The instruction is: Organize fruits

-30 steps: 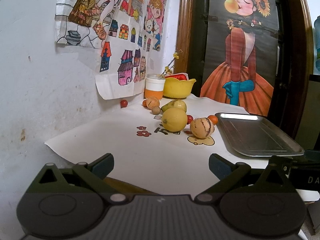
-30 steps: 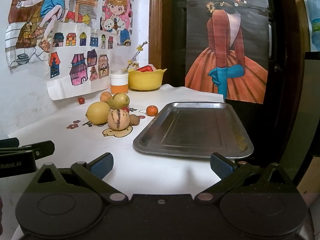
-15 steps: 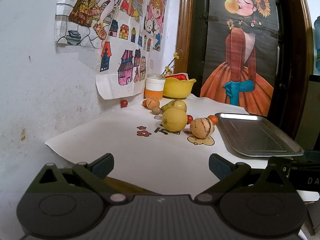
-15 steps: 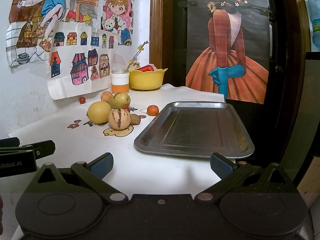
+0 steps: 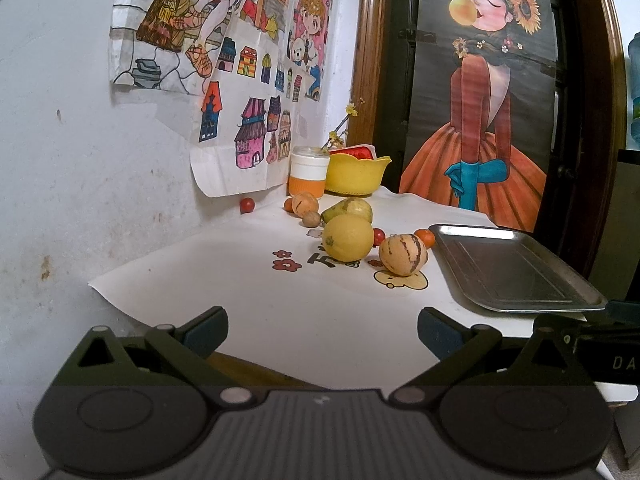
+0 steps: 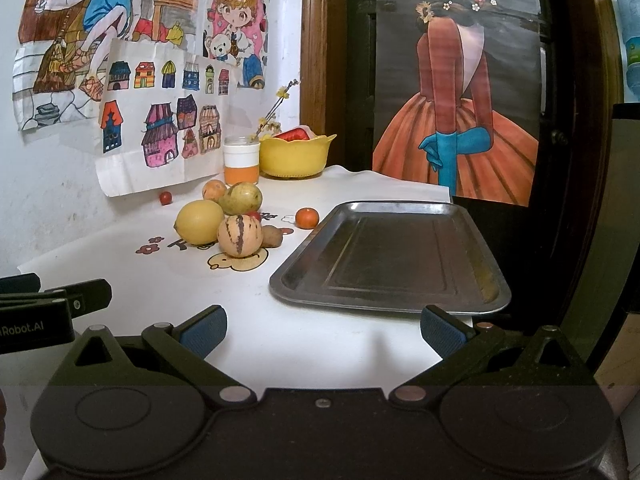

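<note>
Looking along your left gripper (image 5: 322, 330), you see both fingers spread wide with nothing between them, hovering over the near edge of the white surface (image 5: 240, 292). Ahead, the fruits sit in a loose cluster: a yellow lemon (image 5: 347, 237) in the middle, a striped melon (image 5: 402, 254) just beside it on the right, and a green pear (image 5: 350, 210) behind the lemon. A small brown fruit (image 5: 311, 219) and a peach (image 5: 305, 204) lie further back, and a lone cherry tomato (image 5: 247, 205) sits apart by the wall. An orange-and-white cup (image 5: 308, 176) and a yellow bowl (image 5: 356, 176) stand in the corner. The metal tray (image 5: 516, 272) lies to the right, seen at a shallow angle, and the tip of your right gripper shows at the right edge.

From your right gripper (image 6: 323, 330), likewise open and empty, the metal tray (image 6: 388, 256) faces you fully and its bare bottom is plain to see. A small orange (image 6: 307, 217), half hidden in the other view, stands clear between the fruits and the tray rim. The striped melon (image 6: 240, 236) rests over a duck print, touching the lemon (image 6: 199, 222). Your left gripper (image 6: 60, 304) shows at the left edge.
</note>
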A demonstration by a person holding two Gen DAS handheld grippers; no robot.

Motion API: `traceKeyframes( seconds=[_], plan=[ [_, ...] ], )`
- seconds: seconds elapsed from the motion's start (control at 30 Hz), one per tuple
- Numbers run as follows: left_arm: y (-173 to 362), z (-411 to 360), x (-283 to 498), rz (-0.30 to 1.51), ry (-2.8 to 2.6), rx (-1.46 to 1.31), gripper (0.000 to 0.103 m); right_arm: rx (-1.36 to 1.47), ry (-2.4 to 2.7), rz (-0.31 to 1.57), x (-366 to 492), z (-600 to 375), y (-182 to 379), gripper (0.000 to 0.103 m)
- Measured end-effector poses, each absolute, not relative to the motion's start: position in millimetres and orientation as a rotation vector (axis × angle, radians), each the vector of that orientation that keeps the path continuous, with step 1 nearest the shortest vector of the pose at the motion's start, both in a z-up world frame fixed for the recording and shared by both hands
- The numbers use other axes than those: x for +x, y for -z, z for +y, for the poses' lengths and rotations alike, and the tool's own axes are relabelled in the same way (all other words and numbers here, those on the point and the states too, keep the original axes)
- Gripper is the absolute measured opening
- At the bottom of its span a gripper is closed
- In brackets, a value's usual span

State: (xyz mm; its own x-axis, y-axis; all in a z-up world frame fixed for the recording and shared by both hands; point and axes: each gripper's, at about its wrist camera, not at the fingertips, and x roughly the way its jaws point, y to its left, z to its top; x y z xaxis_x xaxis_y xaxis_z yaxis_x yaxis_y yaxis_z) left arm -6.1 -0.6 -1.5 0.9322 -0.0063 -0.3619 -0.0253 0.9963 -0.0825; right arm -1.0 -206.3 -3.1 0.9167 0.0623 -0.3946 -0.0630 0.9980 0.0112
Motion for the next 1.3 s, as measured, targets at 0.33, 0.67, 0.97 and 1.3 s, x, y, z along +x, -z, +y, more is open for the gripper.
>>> traceKeyframes(
  seconds=[0.33,0.67,0.97,1.3],
  plan=[
    [3,-1,-5,0.374,-0.010,-0.089,0.103,-0.002,-0.064,0.407,-1,-207,3,0.103],
    [7,-2,-5,0.388,-0.008,-0.094,0.103,-0.001,-0.065,0.412,2,-206,7,0.103],
    [-2,0,6,0.410,-0.007,-0.077,0.103,-0.017,-0.061,0.416,8,-201,7,0.103],
    [-20,13,39,0.452,0.000,-0.065,0.103,-0.011,-0.112,0.457,34,-198,-6,0.103]
  ],
)
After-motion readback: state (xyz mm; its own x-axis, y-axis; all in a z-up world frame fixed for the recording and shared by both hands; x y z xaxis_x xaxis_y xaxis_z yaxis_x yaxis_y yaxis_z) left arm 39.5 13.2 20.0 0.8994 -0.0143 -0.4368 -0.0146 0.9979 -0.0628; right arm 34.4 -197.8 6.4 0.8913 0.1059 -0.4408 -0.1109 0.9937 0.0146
